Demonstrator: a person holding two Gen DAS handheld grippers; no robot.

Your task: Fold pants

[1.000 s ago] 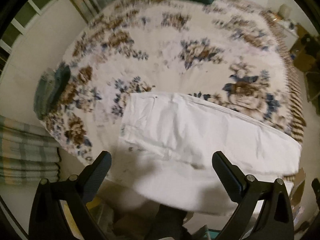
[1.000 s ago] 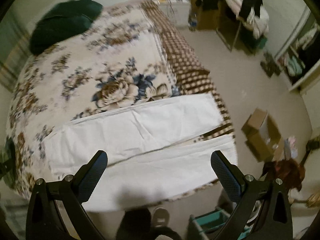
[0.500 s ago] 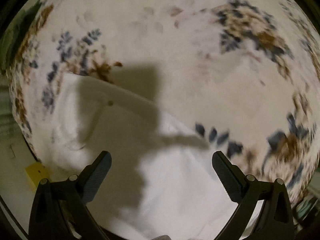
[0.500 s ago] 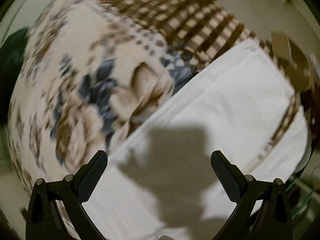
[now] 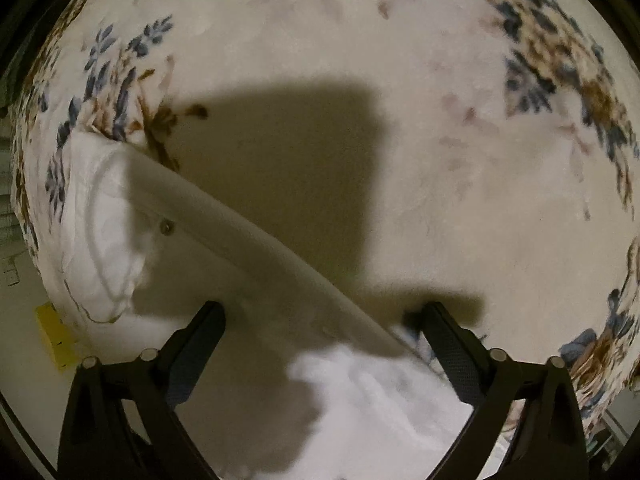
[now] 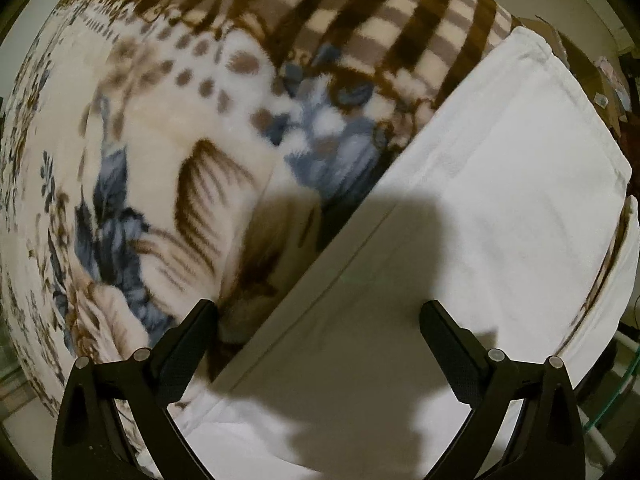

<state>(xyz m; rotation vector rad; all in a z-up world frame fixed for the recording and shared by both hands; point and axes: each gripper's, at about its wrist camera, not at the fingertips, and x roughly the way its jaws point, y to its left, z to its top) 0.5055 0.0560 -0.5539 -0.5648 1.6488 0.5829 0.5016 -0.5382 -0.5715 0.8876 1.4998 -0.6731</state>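
Observation:
White pants (image 5: 168, 272) lie flat on a floral blanket (image 5: 460, 180). In the left wrist view I see the waist end with its button and pocket seam. My left gripper (image 5: 322, 322) is open, close above the far waist edge, which runs between the fingers. In the right wrist view the far leg of the pants (image 6: 500, 200) runs to its hem at upper right. My right gripper (image 6: 318, 320) is open, straddling that leg's far edge, one finger over the blanket (image 6: 160, 168), the other over the leg.
The blanket's brown checked border (image 6: 380, 20) lies beyond the leg hem. Pale floor (image 5: 32, 380) with a yellow object (image 5: 56, 334) shows at lower left. A cardboard box (image 6: 580, 60) sits on the floor at the far right.
Both grippers have dropped from high above the bed to just over the pants' far edge. Their shadows have grown on the cloth. Both stay open.

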